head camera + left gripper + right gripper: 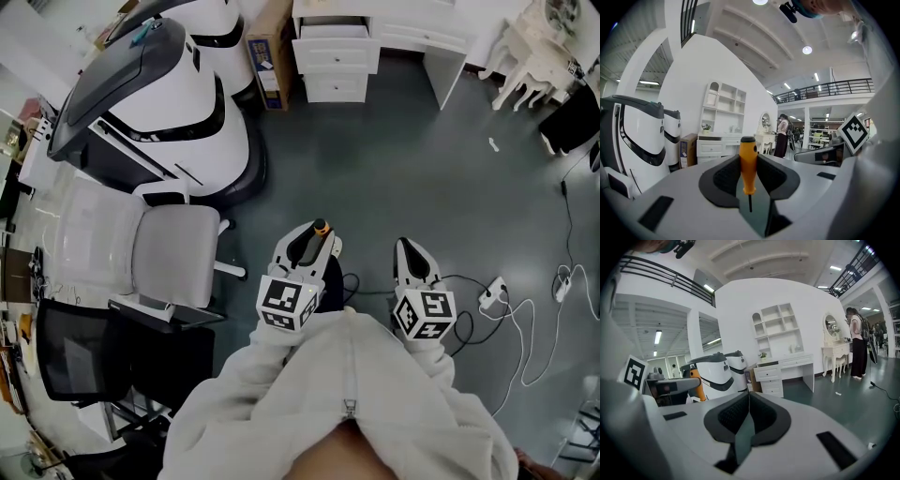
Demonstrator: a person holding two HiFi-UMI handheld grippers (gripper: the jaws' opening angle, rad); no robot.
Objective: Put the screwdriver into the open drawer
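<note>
An orange-handled screwdriver [747, 161] stands upright between the jaws of my left gripper [749, 174], which is shut on the handle; its dark shaft [750, 202] points down toward the camera. In the head view the left gripper [314, 242] is held in front of the person, the screwdriver's [321, 226] top poking out. My right gripper [410, 251] is beside it, apart, its jaws shut with nothing between them [748, 406]. The white drawer unit [336, 58] stands far ahead across the floor, its top drawer [334, 32] pulled out; it also shows in both gripper views [710, 147] [769, 376].
Large white-and-grey machines [159, 103] stand at the left, with a white office chair [159, 248] and a black chair [75, 352] nearer. A cardboard box [267, 56] sits beside the drawers. A power strip and cables [492, 295] lie at the right. A person [858, 343] stands far off.
</note>
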